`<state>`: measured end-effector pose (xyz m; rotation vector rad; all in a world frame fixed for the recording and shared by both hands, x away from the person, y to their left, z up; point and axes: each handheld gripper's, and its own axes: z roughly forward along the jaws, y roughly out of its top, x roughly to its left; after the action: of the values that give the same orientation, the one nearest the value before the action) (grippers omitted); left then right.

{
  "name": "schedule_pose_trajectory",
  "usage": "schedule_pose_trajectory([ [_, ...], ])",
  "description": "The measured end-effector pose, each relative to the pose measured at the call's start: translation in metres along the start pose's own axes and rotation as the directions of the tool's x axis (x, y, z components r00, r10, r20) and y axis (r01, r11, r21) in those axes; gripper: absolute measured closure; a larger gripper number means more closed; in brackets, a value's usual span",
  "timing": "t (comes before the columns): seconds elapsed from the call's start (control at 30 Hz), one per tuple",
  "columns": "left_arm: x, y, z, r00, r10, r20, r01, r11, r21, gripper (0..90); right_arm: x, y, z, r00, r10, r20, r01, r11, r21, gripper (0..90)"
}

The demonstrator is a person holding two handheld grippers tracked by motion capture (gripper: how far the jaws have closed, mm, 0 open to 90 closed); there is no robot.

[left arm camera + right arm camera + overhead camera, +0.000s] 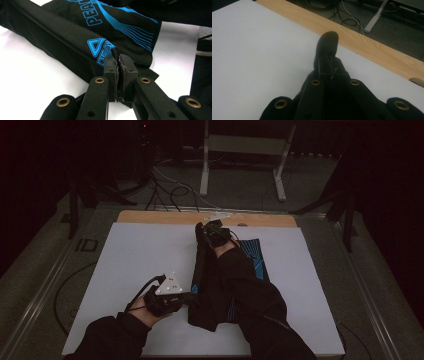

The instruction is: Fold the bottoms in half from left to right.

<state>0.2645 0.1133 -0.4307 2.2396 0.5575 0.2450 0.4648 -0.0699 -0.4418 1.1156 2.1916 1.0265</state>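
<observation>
Fingers (110, 72) of two grippers clamped, one black garment (75, 37), one table (135, 255)

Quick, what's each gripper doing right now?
Left gripper: shut on black garment with blue print.
Right gripper: shut on the same garment's edge.

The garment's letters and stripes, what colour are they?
Bright blue on the black garment, clearest in the left gripper view.
</observation>
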Motion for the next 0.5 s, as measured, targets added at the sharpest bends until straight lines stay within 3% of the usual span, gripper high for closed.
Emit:
schedule_pose_trajectory([
  [0.5, -0.008, 0.021, 0.015, 0.9986, 0.042, 0.031, -0.042, 0.9991, -0.005, 86.0, -0.025, -0.006, -0.021, 0.9993, 0.016, 0.035, -0.016, 1.0, -0.015, 89.2],
])
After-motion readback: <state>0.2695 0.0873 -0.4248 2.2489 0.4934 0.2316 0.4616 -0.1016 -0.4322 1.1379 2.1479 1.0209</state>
